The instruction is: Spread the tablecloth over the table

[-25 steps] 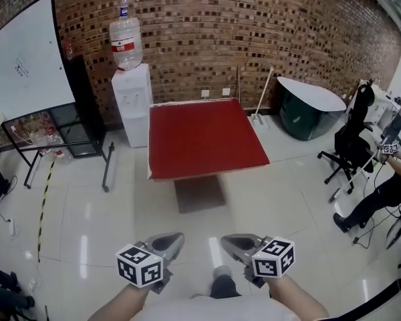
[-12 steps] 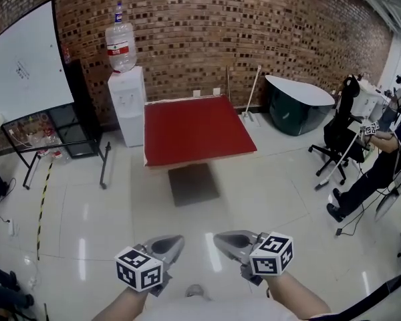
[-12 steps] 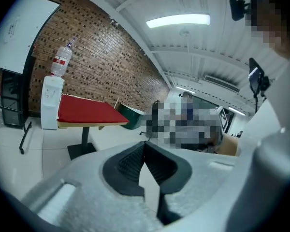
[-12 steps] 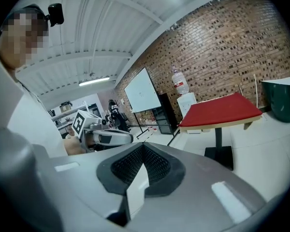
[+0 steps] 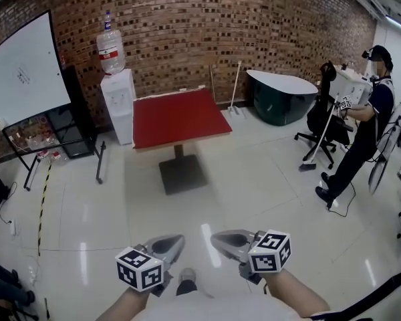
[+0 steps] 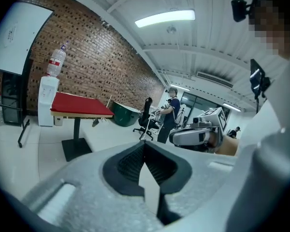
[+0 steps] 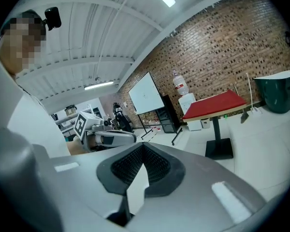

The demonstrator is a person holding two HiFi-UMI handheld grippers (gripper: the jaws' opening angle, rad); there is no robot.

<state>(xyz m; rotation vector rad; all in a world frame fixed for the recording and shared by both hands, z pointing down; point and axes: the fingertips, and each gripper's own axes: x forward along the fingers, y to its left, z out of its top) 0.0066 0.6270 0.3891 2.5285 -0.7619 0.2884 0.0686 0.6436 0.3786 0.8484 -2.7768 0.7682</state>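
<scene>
A red tablecloth (image 5: 177, 116) lies flat over the square pedestal table by the brick wall, far ahead of me. Both gripper views show the same red tablecloth (image 6: 79, 104) (image 7: 215, 105) at a distance. My left gripper (image 5: 177, 241) and right gripper (image 5: 216, 237) hover side by side low in the head view, above the white floor, far from the table. Each is shut with nothing between its pads. The left gripper's (image 6: 145, 145) own view shows its jaws meeting along a seam, and the right gripper's (image 7: 144, 149) own view shows the same.
A water dispenser (image 5: 115, 102) stands left of the table, with a whiteboard (image 5: 23, 69) and black shelf (image 5: 57, 129) further left. A broom (image 5: 235, 89), a dark green table (image 5: 284, 95), an office chair (image 5: 324, 119) and a standing person (image 5: 367, 132) are at the right.
The table has shrunk and drifted up and left in the head view as I backed away. The person at the right now stands in fuller view. Both grippers stay shut.
</scene>
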